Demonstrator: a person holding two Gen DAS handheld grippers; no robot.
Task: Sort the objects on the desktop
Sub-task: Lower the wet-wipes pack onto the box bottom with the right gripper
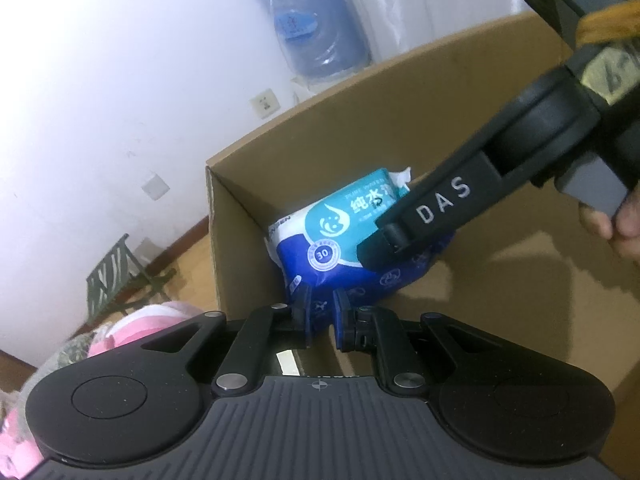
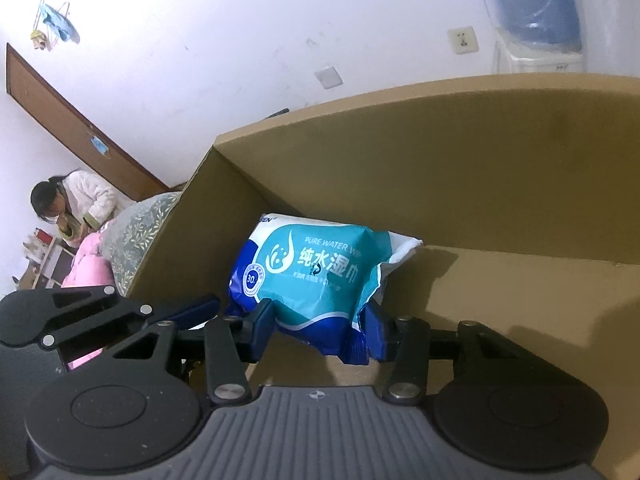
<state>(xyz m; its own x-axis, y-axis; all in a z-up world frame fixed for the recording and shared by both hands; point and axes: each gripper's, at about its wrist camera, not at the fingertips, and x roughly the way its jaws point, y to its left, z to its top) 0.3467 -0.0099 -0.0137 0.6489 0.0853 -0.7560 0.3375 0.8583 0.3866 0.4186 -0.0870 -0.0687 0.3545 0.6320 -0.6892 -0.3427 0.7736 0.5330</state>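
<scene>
Here one pack of wet wipes sits inside one cardboard box, in its corner at about ten o'clock. The pack's long axis runs from seven o'clock to two o'clock in the right wrist view, its crimped white end pointing toward two. The right gripper has its two blue fingers closed onto the pack's near end. The left gripper, at six o'clock just beside the pack, holds nothing, its fingers only narrowly apart.
</scene>
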